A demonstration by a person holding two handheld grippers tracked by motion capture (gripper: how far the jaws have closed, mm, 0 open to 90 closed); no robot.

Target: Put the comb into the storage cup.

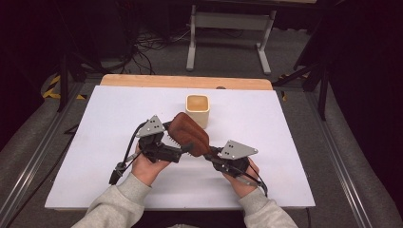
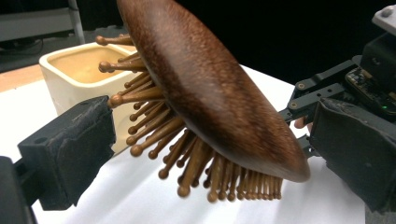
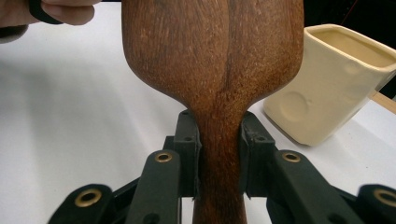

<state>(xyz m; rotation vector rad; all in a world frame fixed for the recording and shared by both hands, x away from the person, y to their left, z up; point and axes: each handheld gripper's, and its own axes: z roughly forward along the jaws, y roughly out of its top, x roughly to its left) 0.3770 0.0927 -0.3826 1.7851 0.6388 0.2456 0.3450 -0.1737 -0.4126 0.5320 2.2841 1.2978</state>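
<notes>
While my right gripper (image 3: 219, 158) is clamped on the narrow handle of the wooden hairbrush (image 1: 191, 133), both jaws pressed flat against its sides, the brush hangs off the desk (image 1: 95, 142), its long axis running from that grip up and away toward the cream square cup (image 1: 197, 109) just behind the head. In the high view the head tilts to my left, bristles (image 2: 187, 158) facing down and toward my left gripper (image 1: 183, 148). That left gripper is spread wide, holding nothing, one jaw on the bristle side and the other beyond the smooth back, so the head lies between them without touching either. I judge that the cup sits nearer the brush tip than either hand, so any lowering into it would follow the brush's own axis forward.
</notes>
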